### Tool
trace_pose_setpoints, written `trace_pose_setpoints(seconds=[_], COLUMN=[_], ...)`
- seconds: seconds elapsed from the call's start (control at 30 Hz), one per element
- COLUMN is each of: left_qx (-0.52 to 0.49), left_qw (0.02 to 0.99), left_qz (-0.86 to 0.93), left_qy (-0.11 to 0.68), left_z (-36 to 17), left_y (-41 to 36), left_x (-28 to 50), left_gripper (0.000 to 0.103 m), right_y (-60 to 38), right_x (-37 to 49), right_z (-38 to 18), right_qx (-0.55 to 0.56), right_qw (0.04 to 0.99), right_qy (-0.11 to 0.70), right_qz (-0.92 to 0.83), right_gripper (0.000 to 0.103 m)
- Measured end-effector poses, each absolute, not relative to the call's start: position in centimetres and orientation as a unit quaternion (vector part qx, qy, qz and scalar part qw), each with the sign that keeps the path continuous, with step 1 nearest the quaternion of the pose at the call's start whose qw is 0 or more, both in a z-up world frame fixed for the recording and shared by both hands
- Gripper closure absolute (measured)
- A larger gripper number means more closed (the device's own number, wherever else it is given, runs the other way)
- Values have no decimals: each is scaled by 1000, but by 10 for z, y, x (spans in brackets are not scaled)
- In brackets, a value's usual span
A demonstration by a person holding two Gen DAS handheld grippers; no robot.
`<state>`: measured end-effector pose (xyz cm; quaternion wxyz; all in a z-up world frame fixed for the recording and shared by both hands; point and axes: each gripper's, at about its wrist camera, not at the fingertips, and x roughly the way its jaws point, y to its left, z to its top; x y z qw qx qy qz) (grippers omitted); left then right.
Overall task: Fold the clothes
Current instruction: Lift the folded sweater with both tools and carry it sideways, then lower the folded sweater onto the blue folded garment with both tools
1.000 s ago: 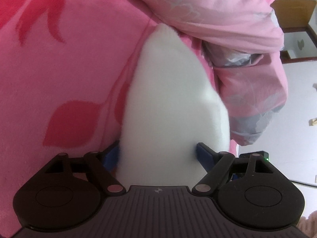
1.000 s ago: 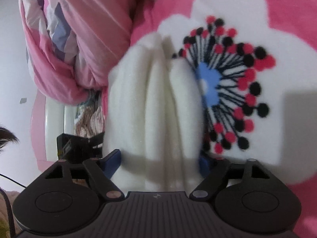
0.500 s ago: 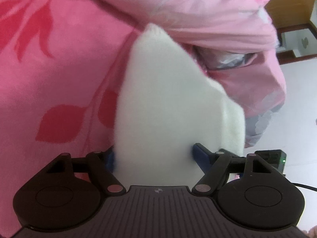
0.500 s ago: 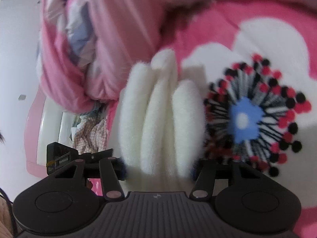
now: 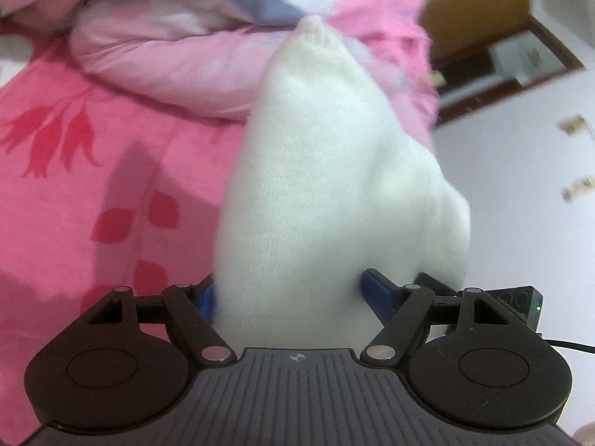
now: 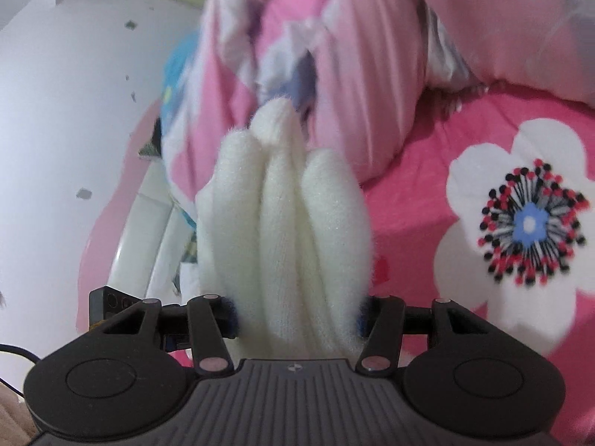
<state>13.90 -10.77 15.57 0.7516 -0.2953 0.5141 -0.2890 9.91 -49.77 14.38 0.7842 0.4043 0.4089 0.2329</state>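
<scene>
Above the pink bedspread (image 5: 74,193), each claw (image 5: 286,297) (image 6: 297,312) grips bunched, fuzzy white knit garment (image 5: 327,171) (image 6: 286,230).

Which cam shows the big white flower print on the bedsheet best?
Right wrist. The white flower print with its blue centre sits in full view beside the white garment. Left wrist shows only red leaf prints on the sheet, no flower.
</scene>
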Motion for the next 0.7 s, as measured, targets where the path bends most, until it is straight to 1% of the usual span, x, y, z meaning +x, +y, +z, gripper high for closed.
trace_pose_setpoints(seconds=[0.17, 0.37, 0.53, 0.7], left_qx=[-258, -222, -196, -183], left_qw=[723, 665, 620, 600], left_qz=[-355, -429, -468, -463], left_qy=[533, 570, 599, 626], left_z=[198, 224, 217, 190], left_y=[-124, -166, -224, -281], left_x=[101, 47, 1, -29], left_gripper=[27, 27, 27, 27], right_y=[-489, -494, -522, -571], right_x=[11, -109, -192, -225], right_z=[199, 244, 260, 254], right_qx=[425, 462, 475, 466], right_qw=[805, 809, 804, 794], right_qy=[378, 356, 358, 389], right_qz=[168, 74, 4, -21], right_gripper=[48, 48, 48, 48])
